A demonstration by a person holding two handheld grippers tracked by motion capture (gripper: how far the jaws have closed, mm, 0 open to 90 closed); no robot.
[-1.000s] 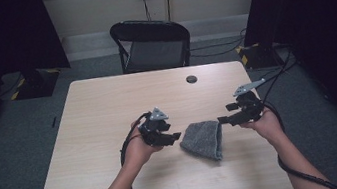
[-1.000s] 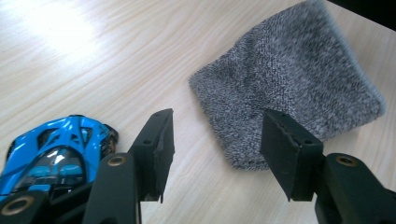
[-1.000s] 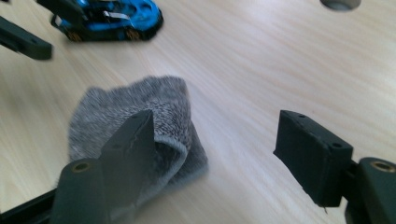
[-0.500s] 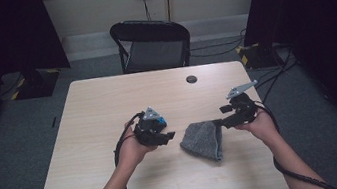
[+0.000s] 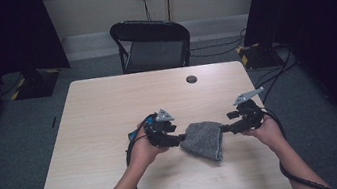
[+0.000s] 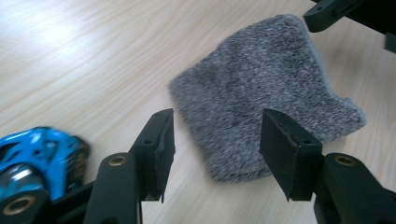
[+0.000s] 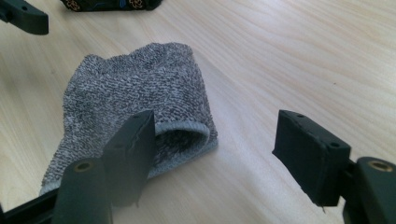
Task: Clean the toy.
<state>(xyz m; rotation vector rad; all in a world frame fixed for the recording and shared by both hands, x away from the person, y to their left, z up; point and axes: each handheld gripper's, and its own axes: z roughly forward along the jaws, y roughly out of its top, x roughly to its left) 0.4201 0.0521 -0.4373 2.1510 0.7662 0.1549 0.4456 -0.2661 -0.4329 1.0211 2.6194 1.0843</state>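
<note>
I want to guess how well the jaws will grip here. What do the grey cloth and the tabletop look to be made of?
The grey cloth looks like soft terry or knit fabric: a nubbly, looped, speckled pile with a smooth hemmed edge at its fold. The tabletop looks like pale wood-grain laminate or sealed wood, smooth with a faint sheen; which of the two is hard to tell.

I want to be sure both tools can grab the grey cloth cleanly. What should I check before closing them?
1. Left tool open: ok, its jaws stand apart.
2. Grey cloth between the left jaws: ok, its near edge lies in the gap, not gripped.
3. Right tool open: ok, wide gap.
4. Cloth's folded corner lined up with the right tool: not ok, it sits by one jaw, off centre.
5. Cloth flat on the table: ok.
6. Jaws low enough to catch the fabric: cannot tell.
</note>
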